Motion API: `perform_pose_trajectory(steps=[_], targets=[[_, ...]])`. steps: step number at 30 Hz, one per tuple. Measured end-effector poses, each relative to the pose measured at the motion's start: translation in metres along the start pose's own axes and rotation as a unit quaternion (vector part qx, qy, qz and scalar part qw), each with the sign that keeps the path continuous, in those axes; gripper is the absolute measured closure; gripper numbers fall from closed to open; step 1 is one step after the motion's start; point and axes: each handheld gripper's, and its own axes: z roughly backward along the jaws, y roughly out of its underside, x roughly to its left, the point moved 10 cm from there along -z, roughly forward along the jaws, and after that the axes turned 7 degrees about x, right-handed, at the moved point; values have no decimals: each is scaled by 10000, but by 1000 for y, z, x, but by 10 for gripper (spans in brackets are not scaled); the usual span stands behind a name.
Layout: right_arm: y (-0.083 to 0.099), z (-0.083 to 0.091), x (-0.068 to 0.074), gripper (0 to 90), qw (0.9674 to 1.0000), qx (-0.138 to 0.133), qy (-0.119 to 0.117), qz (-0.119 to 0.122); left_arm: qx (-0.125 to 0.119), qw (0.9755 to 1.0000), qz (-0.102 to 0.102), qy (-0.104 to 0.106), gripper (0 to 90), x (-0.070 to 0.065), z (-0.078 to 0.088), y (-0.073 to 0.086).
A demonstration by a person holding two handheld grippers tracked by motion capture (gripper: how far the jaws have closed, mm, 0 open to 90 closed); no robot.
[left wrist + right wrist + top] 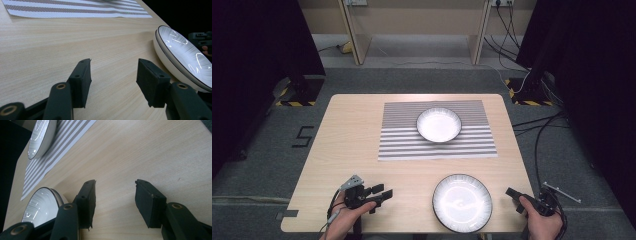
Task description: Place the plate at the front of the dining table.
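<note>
On the near edge of the surface (362, 145) a plate (462, 202) with a dark rim lies flat, between the two hands. The left claw (382, 194) rests to the left of it with its jaws wide apart and nothing between them; it points to the right, toward the plate. In the left gripper view this plate (185, 60) is to the right of the open jaws, near but not touching them. The right claw (513, 194) is at the right side of the plate, also wide open and holding nothing, and it seems a little nearer to the rim than the left one. In the right gripper view the plate (42, 205) is at the left of the jaws. As the plate is round, it has no long axis, so either claw could take its rim from the side. Farther away, a striped mat (437, 145) lies in the middle of the surface and carries a white bowl (439, 125), well apart from both claws.
</note>
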Motion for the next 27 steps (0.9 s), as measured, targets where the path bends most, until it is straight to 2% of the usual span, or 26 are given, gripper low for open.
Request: perform_pose_trajectory(steps=[16, 27], targets=[[4, 7, -13, 514, 9999, -115, 33, -38, 7, 10000, -2, -7, 447, 0, 0, 0], [4, 14, -16, 514, 9997, -203, -36, -111, 9, 10000, -4, -9, 447, 0, -1, 1]])
